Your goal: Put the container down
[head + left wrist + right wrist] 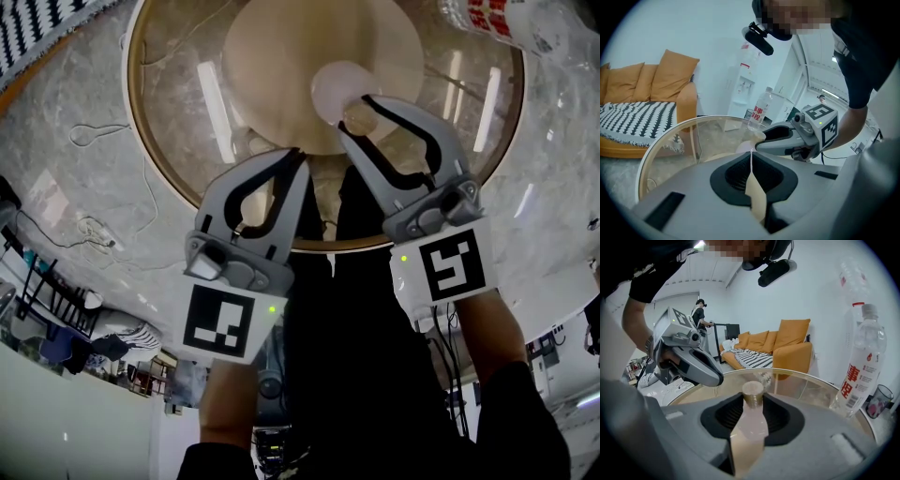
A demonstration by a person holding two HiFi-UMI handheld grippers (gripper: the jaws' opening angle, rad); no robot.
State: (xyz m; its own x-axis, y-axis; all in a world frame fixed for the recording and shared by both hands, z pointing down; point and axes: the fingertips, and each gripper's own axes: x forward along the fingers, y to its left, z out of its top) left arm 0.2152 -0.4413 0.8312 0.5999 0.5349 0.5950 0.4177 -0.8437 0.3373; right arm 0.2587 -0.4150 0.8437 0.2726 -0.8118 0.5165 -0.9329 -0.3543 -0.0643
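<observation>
The container (333, 86) is a small pale pink bottle with a tan cap (752, 390). My right gripper (354, 112) is shut on it, and in the right gripper view the bottle's neck sits between the black pads (785, 420). It is held over the middle of the round glass table (133, 66). Whether its base touches the glass I cannot tell. My left gripper (298, 155) hovers close by at the left, over the table's near edge. Its jaws (751, 152) are shut with nothing in them. In the left gripper view the right gripper (761, 139) crosses just ahead.
A clear water bottle with red print (862, 366) stands on the table at the right, (497, 19) in the head view. A dark glass cup (877, 406) stands beside it. An orange sofa (783, 345) is beyond the table. Cables (94, 230) lie on the marble floor.
</observation>
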